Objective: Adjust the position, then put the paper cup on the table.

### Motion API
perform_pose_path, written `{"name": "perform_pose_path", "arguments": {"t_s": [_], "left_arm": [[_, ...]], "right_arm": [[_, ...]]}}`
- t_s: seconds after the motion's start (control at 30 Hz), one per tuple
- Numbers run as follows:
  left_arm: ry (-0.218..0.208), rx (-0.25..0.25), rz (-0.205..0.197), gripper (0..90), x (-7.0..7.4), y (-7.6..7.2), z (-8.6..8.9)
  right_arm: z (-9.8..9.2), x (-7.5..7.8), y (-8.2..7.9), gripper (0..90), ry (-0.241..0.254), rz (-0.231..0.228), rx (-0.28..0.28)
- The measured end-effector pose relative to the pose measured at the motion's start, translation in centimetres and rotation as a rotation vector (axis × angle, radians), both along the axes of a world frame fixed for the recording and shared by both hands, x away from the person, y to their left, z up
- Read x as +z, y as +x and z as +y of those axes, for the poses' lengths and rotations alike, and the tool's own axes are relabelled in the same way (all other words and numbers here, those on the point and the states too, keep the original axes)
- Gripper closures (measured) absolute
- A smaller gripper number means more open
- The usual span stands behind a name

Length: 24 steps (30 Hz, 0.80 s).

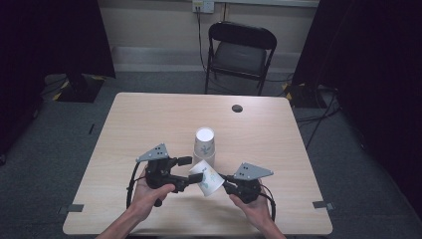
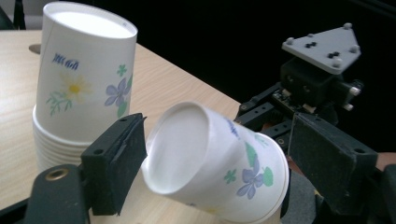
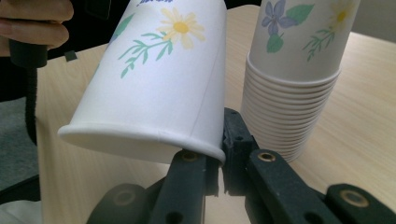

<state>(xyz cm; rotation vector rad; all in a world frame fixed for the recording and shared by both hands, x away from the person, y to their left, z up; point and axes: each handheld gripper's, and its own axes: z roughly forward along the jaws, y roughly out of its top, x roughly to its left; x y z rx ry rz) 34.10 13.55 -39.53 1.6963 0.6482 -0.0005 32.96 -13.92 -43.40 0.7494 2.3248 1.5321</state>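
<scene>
A stack of upturned flowered paper cups (image 1: 205, 142) (image 2: 79, 79) (image 3: 292, 93) stands mid-table. Just in front of it a single flowered cup (image 1: 208, 178) (image 2: 210, 158) (image 3: 163, 79) hangs tilted on its side above the table. My right gripper (image 1: 225, 180) (image 3: 223, 144) is shut on that cup's rolled rim, pinching the wall at one spot. My left gripper (image 1: 189, 169) (image 2: 222, 161) is open, its pads (image 2: 116, 163) standing on either side of the cup's closed end. The near pad sits very close to the base edge; I see no squeeze on the cup.
The wooden table (image 1: 149, 124) has a small round hole (image 1: 237, 108) near its far edge. A black folding chair (image 1: 241, 50) stands beyond it. Dark curtains hang at both sides. A hand (image 3: 32, 23) holding the left gripper shows in the right gripper view.
</scene>
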Motion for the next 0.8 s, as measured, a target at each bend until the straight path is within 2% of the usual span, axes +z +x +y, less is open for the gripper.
{"name": "perform_pose_path", "arguments": {"t_s": [0.07,0.1,0.2,0.27,0.3,0.37,0.4,0.63,0.73,0.8], "left_arm": [[0.004,0.002,-0.006,21.1,0.0,-0.1,-0.2],[0.017,0.003,-0.024,17.9,0.0,-0.1,-0.3],[0.036,-0.006,-0.054,19.6,-0.1,-0.2,-0.4],[0.055,-0.026,-0.085,24.4,-0.2,-0.2,-0.6],[0.075,-0.032,-0.115,25.4,-0.3,-0.4,-0.7],[0.082,-0.035,-0.134,27.9,-0.3,-0.5,-0.9],[0.102,-0.040,-0.143,29.4,-0.4,-0.6,-1.0],[0.174,-0.059,-0.180,28.5,-0.9,-0.7,-1.3],[0.156,-0.068,-0.185,27.5,-0.9,-0.7,-1.2],[0.165,-0.075,-0.202,28.2,-0.9,-0.8,-1.2]], "right_arm": [[0.0,0.0,0.1,87.5,-0.007,-0.001,-0.005],[0.0,-0.1,0.1,87.5,-0.009,0.003,-0.006],[-0.1,-0.2,0.2,87.6,-0.023,0.021,-0.006],[0.0,-0.3,0.3,87.6,-0.035,0.039,0.000],[0.1,-0.4,0.4,87.6,-0.043,0.048,0.002],[0.2,-0.6,0.5,87.8,-0.055,0.064,0.002],[0.2,-0.7,0.5,87.8,-0.055,0.068,0.005],[0.9,-0.9,0.7,88.0,-0.095,0.099,0.016],[1.2,-1.2,0.7,88.1,-0.106,0.122,0.030],[1.4,-1.3,0.7,88.1,-0.117,0.131,0.039]]}}
